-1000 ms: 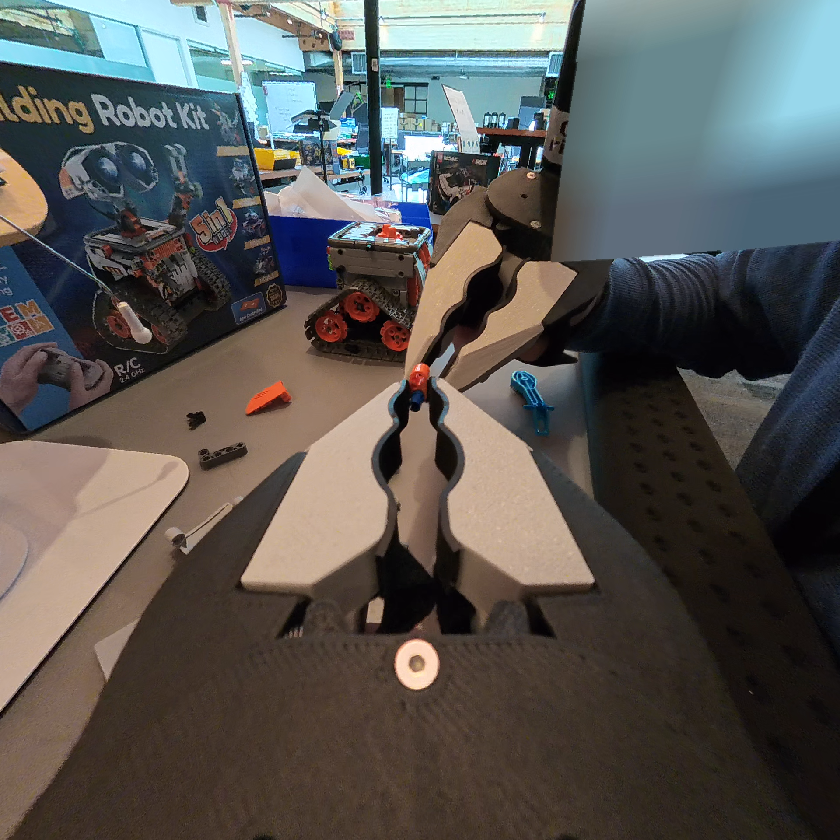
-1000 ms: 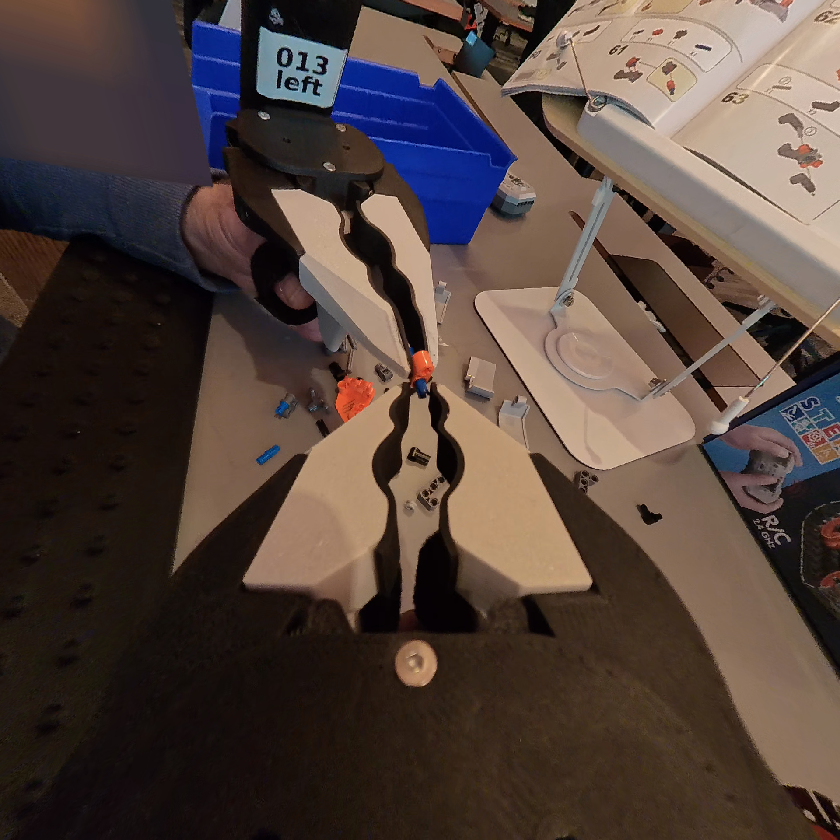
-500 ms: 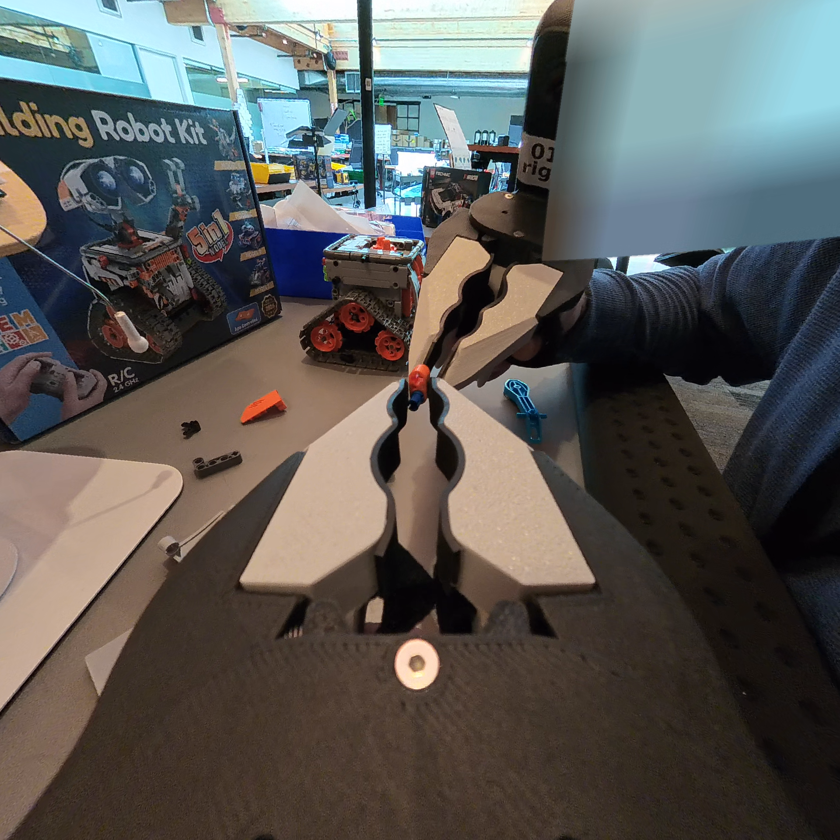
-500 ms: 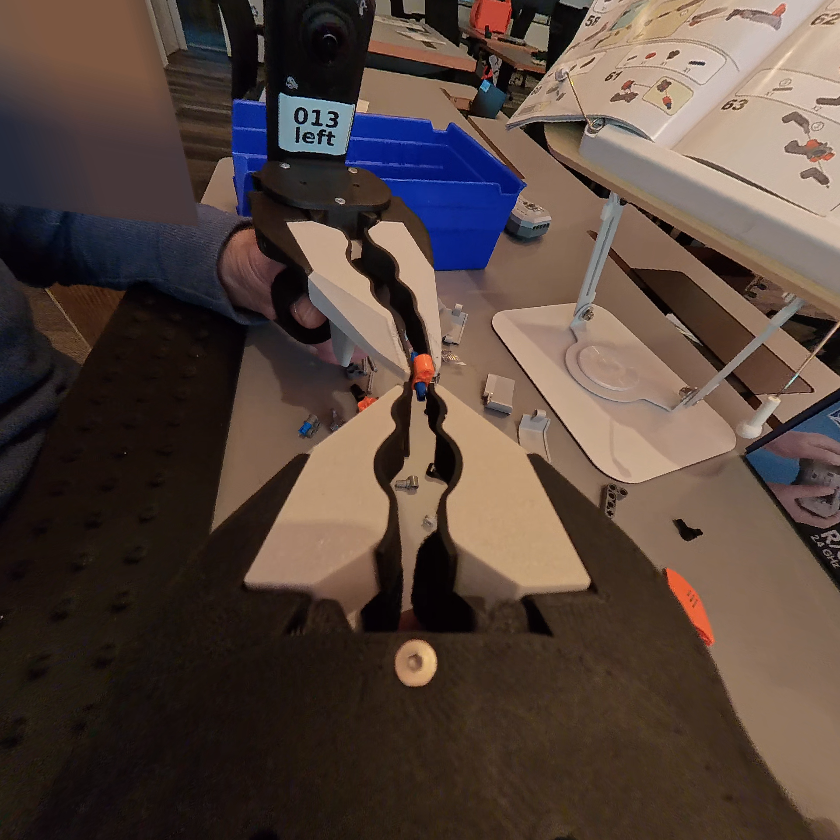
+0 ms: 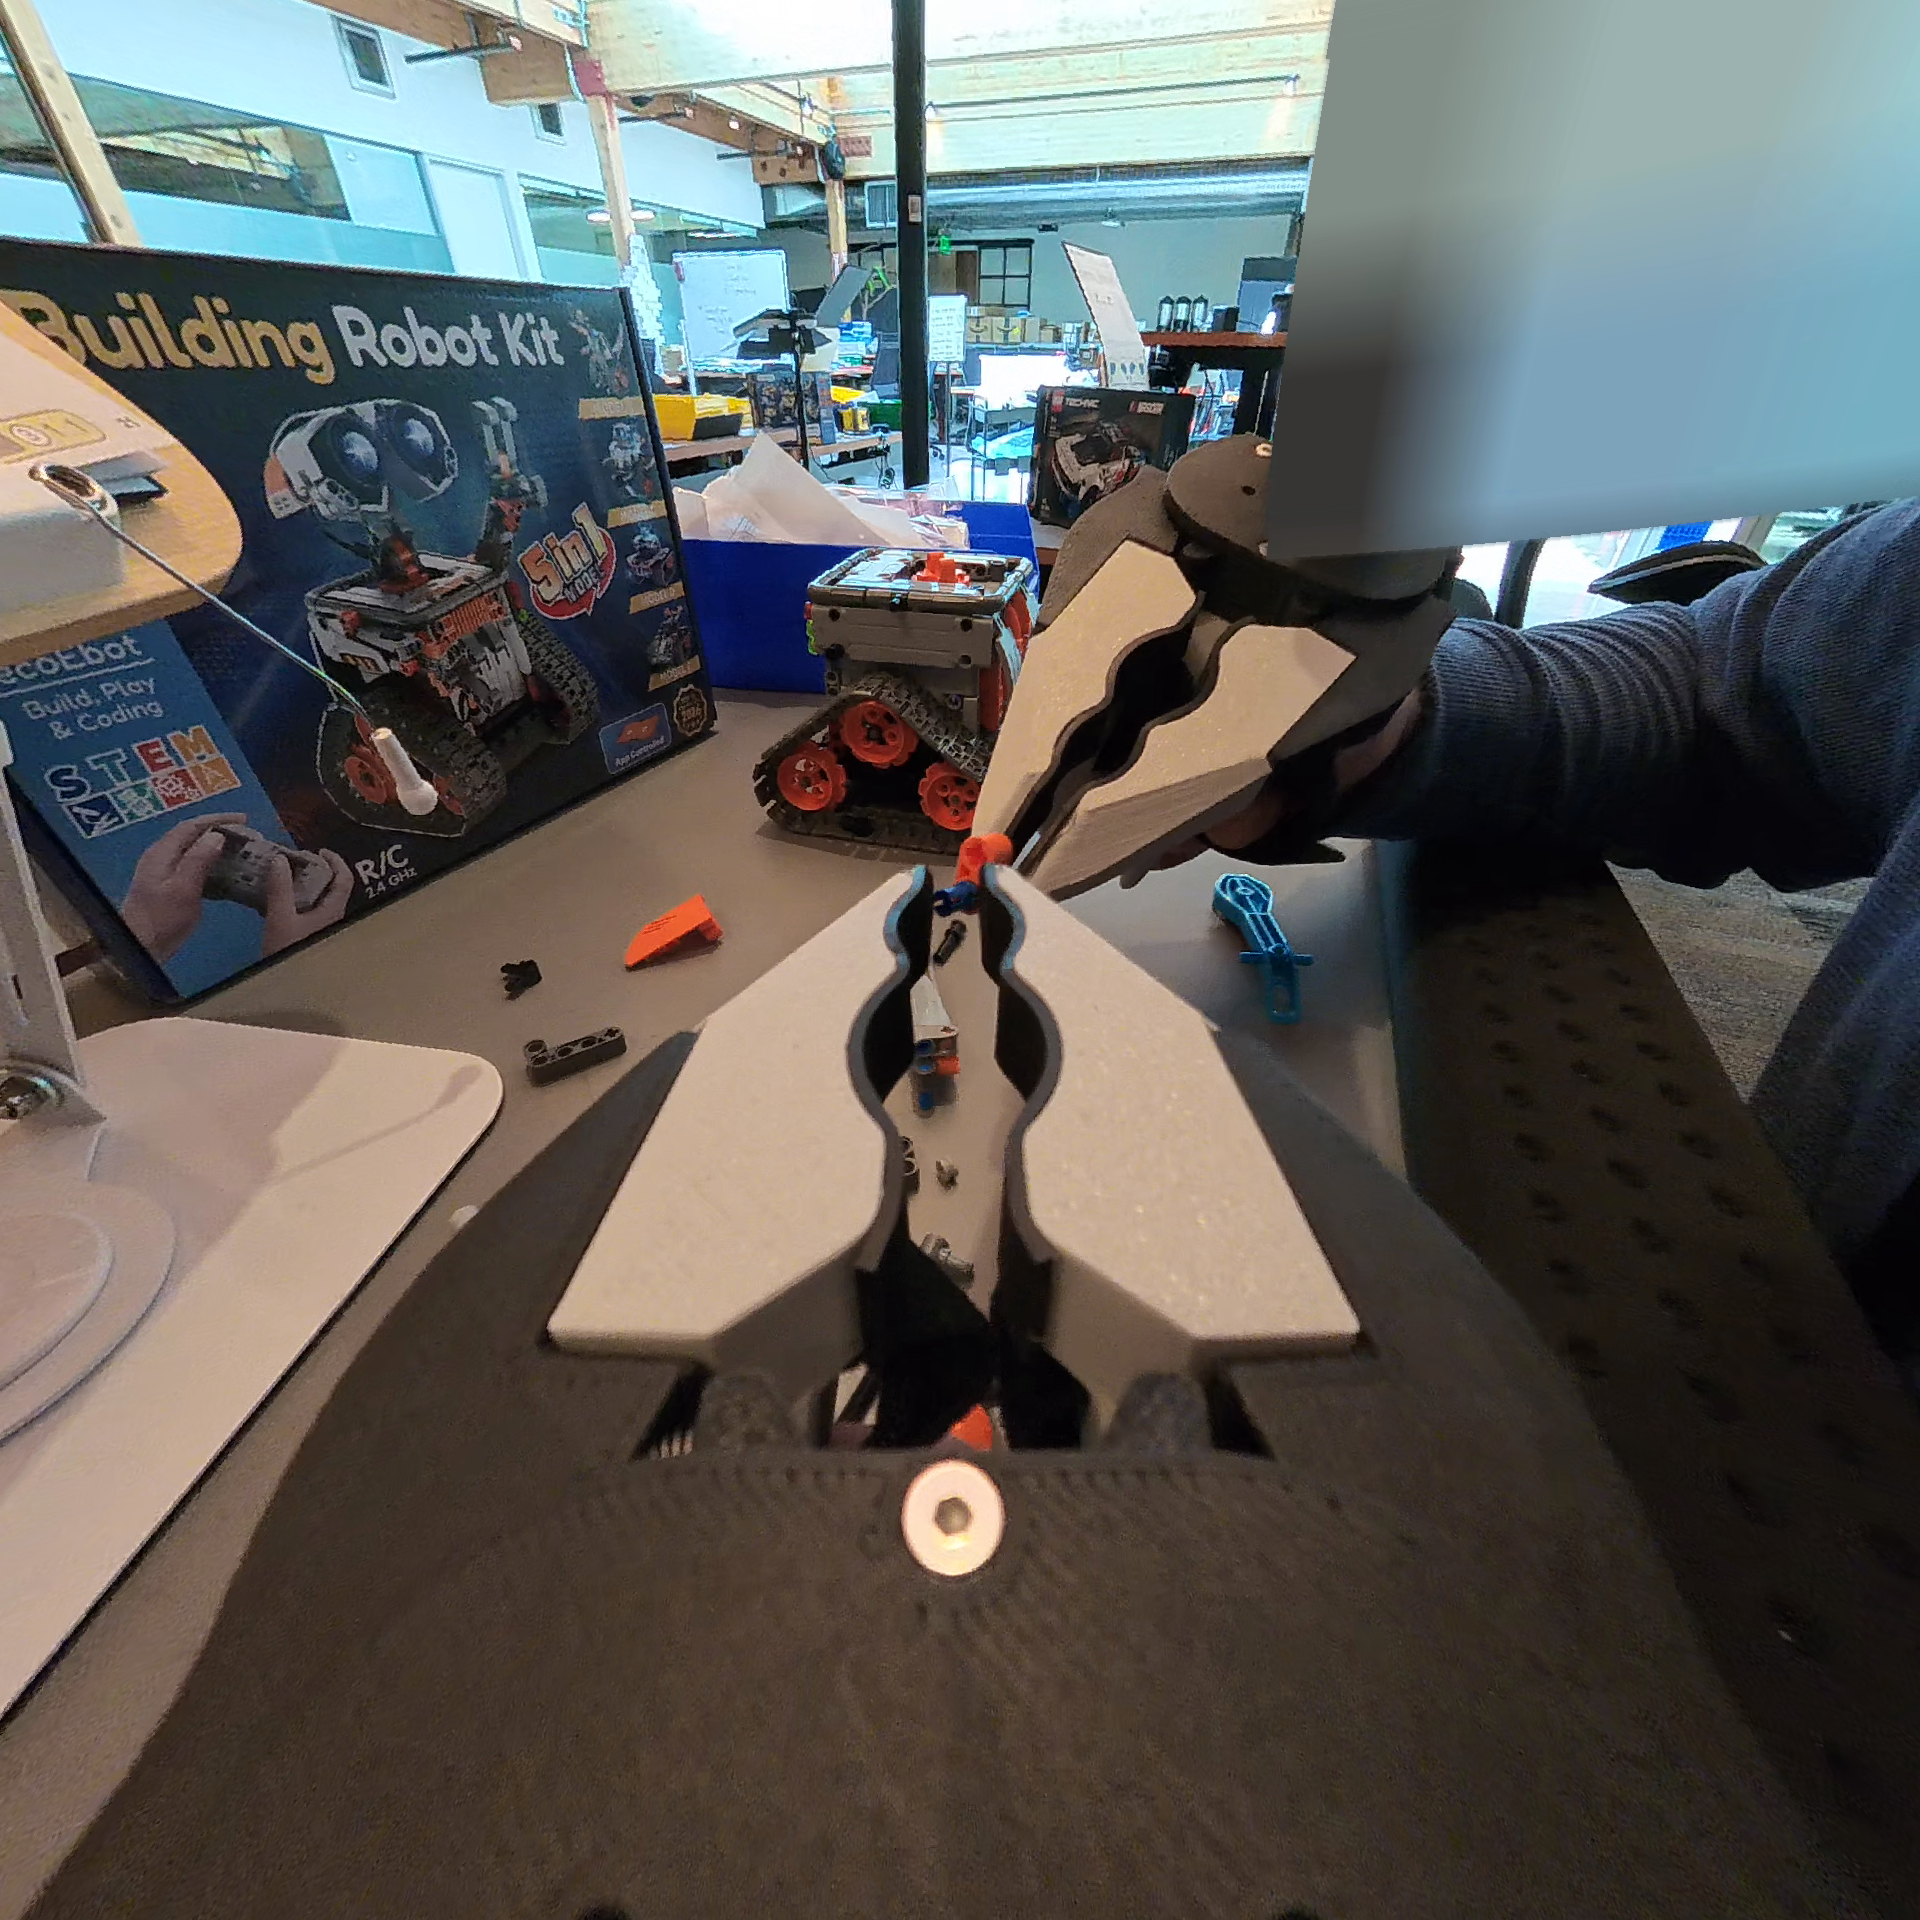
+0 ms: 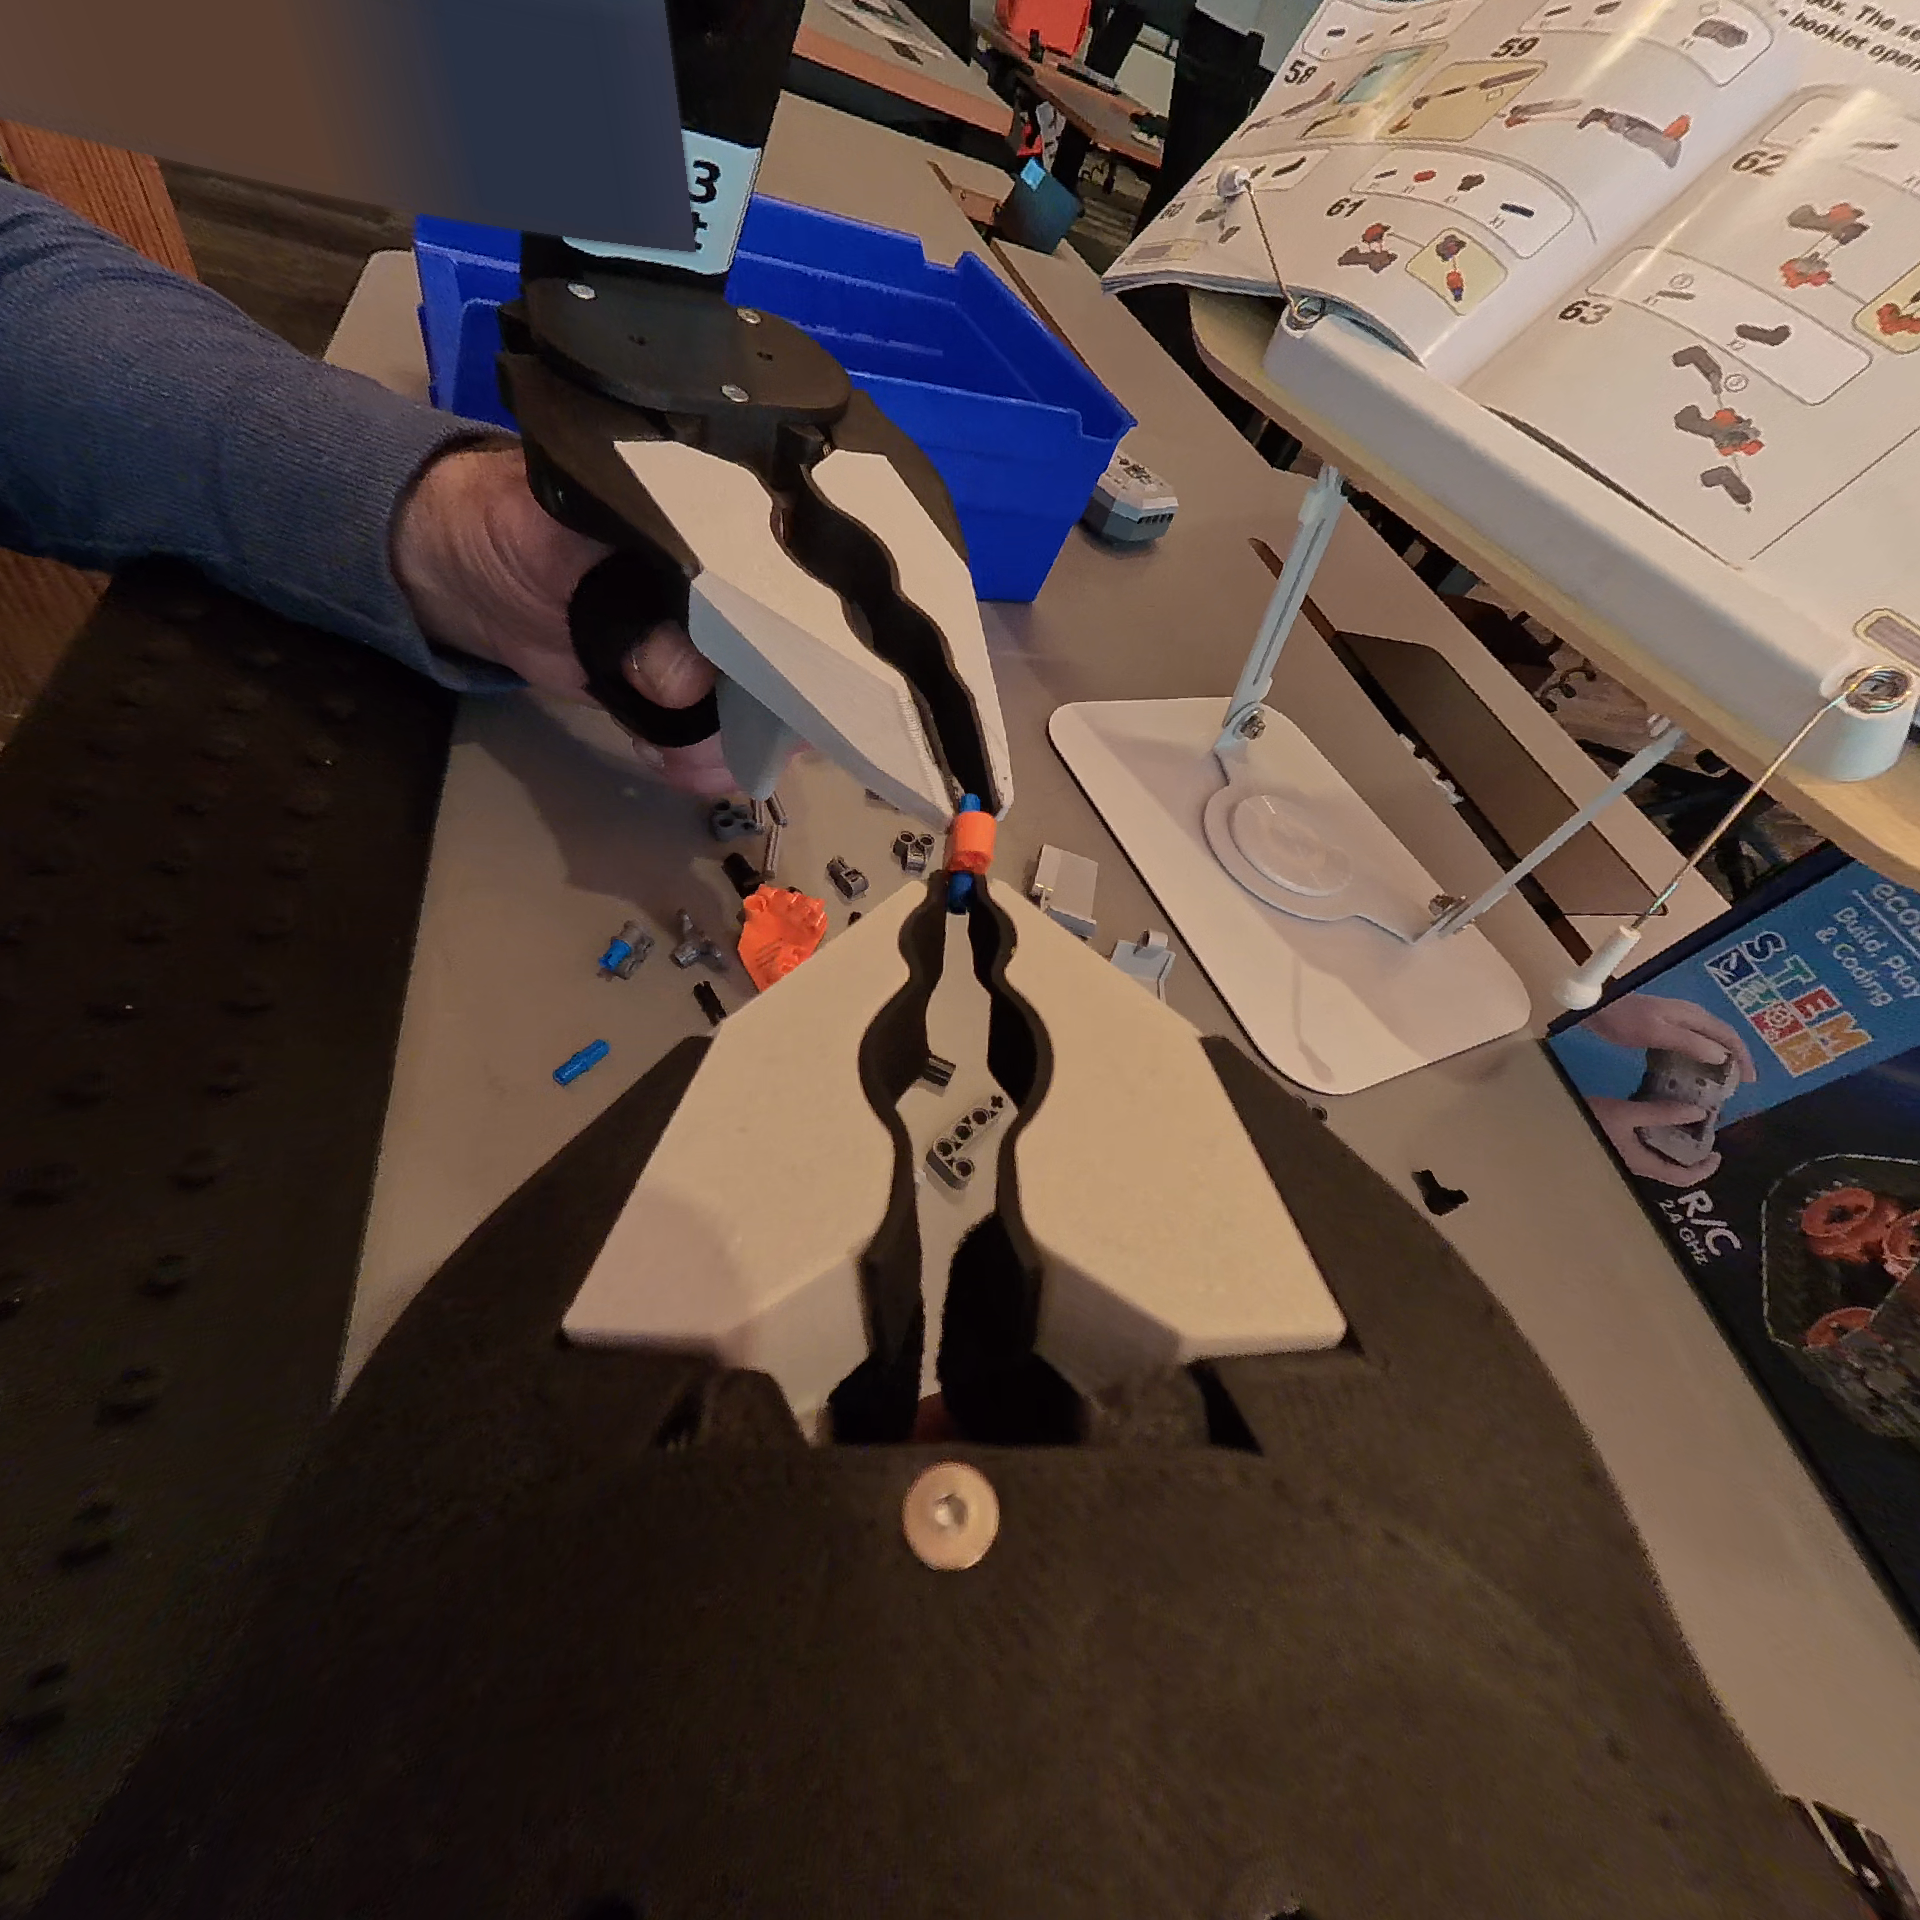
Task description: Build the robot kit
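A small blue pin with an orange bush (image 5: 980, 854) hangs between my two grippers above the grey table (image 5: 436, 935). My left gripper (image 5: 951, 896) is shut on the pin's blue end. The right gripper (image 5: 1016, 844) comes in from the upper right, held by a hand in a blue sleeve (image 5: 1662, 707), and meets the orange bush. In the right wrist view, my right gripper (image 6: 956, 896) is shut on the lower blue end of the pin (image 6: 971, 842). There the left gripper (image 6: 975, 805) reaches down from the upper left and pinches the upper end.
A tracked robot model (image 5: 894, 707) and a kit box (image 5: 343, 582) stand at the back. A blue bin (image 6: 935, 374), an open booklet (image 6: 1558, 260) on a white stand (image 6: 1299, 883), loose small parts (image 6: 774, 925), a blue tool (image 5: 1257, 945) and a black perforated mat (image 5: 1558, 1143) surround the grippers. My left and right fingertips are right by each other.
Both grippers stay joined tip to tip on the pin. They have shifted together a little, and both views now look more steeply down at the loose parts on the table.
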{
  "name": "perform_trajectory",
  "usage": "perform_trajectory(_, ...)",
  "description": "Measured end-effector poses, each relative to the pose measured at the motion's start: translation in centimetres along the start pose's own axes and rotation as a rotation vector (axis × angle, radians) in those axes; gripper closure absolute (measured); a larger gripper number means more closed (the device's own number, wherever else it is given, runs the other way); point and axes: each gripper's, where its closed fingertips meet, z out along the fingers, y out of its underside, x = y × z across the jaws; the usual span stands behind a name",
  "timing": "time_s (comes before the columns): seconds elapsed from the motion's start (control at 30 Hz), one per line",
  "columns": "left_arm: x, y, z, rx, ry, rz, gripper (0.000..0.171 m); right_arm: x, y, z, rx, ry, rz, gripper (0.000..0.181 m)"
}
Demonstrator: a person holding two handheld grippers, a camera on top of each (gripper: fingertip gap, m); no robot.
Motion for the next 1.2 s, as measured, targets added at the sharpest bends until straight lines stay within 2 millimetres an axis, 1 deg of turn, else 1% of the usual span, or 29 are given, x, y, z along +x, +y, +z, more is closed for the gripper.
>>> perform_trajectory(0.1,-0.3,-0.1,-0.1,0.010,-0.013,-0.008,0.165,0.4,0.1,0.0,-0.004,0.024,-0.002,0.179)
perform_trajectory(0.27,-1.0,-0.5,-0.4,0.030,-0.056,0.005,0.159,1.7,0.6,-0.2,-0.021,0.110,-0.037,0.180)
perform_trajectory(0.3,-1.0,-0.5,-0.3,0.027,-0.057,0.013,0.158,1.5,0.7,-0.1,-0.036,0.121,-0.082,0.179)
perform_trajectory(0.47,-0.7,-0.1,-0.2,0.002,-0.055,0.047,0.157,1.6,1.3,0.5,-0.153,0.300,-0.479,0.180)
perform_trajectory(0.57,-0.8,0.6,0.1,-0.048,-0.083,0.110,0.157,1.5,1.5,0.7,-0.186,0.353,-0.600,0.179)
perform_trajectory(0.67,-1.1,1.2,0.2,-0.092,-0.120,0.144,0.156,1.6,1.4,0.7,-0.200,0.386,-0.665,0.179)
perform_trajectory(0.8,-1.8,1.5,0.2,-0.093,-0.113,0.044,0.151,1.4,1.5,0.9,-0.213,0.402,-0.729,0.179)
perform_trajectory(0.9,-1.1,1.8,0.5,-0.088,-0.037,-0.058,0.148,1.3,1.4,1.0,-0.212,0.405,-0.758,0.179)
perform_trajectory(1.1,-0.4,1.2,0.4,-0.028,0.103,-0.301,0.146,0.9,1.3,1.0,-0.211,0.417,-0.823,0.179)
perform_trajectory(1.2,-0.3,1.8,0.6,-0.056,0.112,-0.315,0.150,0.8,1.0,0.9,-0.200,0.422,-0.832,0.179)
